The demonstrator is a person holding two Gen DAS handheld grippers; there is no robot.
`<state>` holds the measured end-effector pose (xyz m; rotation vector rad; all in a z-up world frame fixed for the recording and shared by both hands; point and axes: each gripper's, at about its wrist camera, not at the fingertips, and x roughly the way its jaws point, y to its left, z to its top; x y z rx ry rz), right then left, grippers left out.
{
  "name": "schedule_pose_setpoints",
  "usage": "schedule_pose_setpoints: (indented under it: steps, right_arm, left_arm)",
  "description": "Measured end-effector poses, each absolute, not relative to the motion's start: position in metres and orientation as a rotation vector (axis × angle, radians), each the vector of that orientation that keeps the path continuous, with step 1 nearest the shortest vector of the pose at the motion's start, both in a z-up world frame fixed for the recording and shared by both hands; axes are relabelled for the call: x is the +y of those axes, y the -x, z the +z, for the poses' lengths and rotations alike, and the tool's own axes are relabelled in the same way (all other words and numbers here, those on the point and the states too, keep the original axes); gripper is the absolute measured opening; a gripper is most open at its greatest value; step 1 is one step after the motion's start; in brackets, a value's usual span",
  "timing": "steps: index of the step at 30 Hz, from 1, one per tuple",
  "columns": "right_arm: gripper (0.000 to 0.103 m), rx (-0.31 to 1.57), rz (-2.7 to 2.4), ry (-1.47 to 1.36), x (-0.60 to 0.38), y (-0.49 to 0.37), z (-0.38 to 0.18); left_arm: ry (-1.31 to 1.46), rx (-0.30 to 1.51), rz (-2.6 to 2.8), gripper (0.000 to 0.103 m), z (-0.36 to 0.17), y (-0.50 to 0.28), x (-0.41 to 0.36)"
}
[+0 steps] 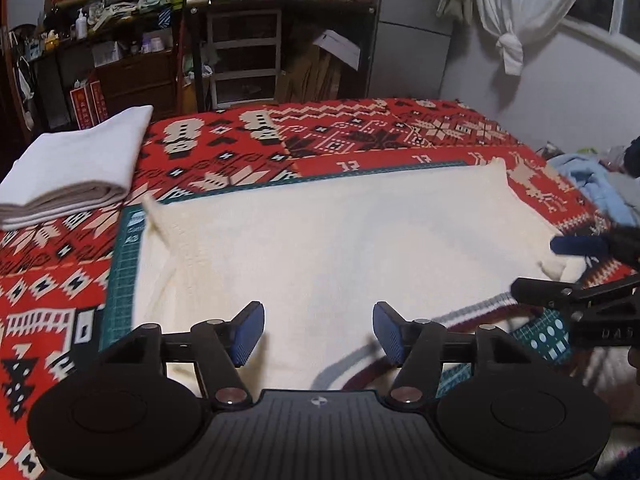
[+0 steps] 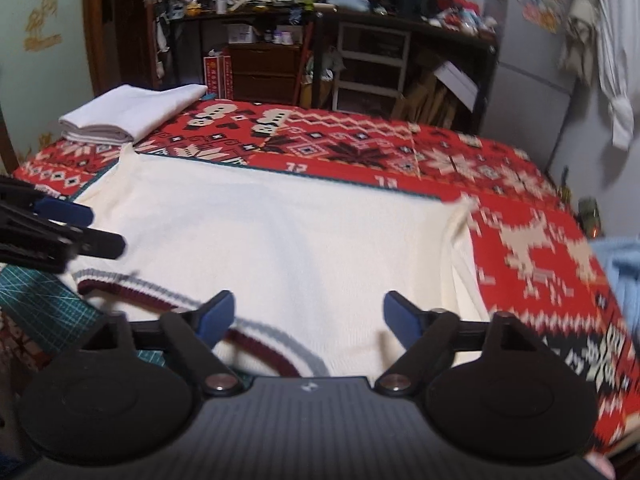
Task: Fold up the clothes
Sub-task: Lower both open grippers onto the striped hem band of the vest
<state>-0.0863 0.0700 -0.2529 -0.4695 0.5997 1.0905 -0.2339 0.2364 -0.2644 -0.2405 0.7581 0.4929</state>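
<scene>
Sweater: the cream sweater lies flat on the green mat, already narrowed to a rectangle; its striped hem curls up at the near edge, closest to me
My left gripper: jaws wide apart, holding nothing, hovering over the near edge, left of the hem
My right gripper: also spread and empty, over the hem's curve; the pictures do not show whether either pad touches the knit
Step, as I judge it: take the near edge at two points and fold it toward the far edge
Doing it well: I'd pinch all layers, not just the top one, place my grips level and well apart, lift both together, and lay the hem square on the far edge
Risk: thick knit may slip or sag between grips
Around: a folded white cloth sits at the far left on the red blanket, blue clothing at the right
</scene>
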Motion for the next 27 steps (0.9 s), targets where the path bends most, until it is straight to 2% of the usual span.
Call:
schedule_pose_setpoints:
  steps: [3,5,8,10,12,15,27]
  right_arm:
    - [0.089,0.624,1.087,0.488,0.08,0.083,-0.264]
    - [0.091,0.654,1.068,0.503,0.085,0.08,-0.276]
    - [0.103,0.658,1.038,0.464,0.078,0.077,-0.285]
    - [0.103,0.663,1.027,0.448,0.074,0.076,-0.287]
    - [0.102,0.665,1.023,0.435,0.07,0.076,-0.289]
    - [0.103,0.664,1.018,0.426,0.068,0.076,-0.29]
    - [0.103,0.668,0.974,0.419,0.068,0.082,-0.289]
  left_arm:
    - [0.204,0.808,0.501,0.064,-0.281,0.22,0.236]
    - [0.181,0.81,0.521,0.071,-0.29,0.22,0.235]
    - [0.178,0.789,0.546,0.079,-0.291,0.226,0.235]
    - [0.182,0.778,0.564,0.09,-0.293,0.229,0.235]
    - [0.185,0.765,0.582,0.093,-0.295,0.231,0.234]
    - [0.171,0.754,0.6,0.103,-0.298,0.232,0.233]
    - [0.157,0.696,0.625,0.103,-0.301,0.239,0.227]
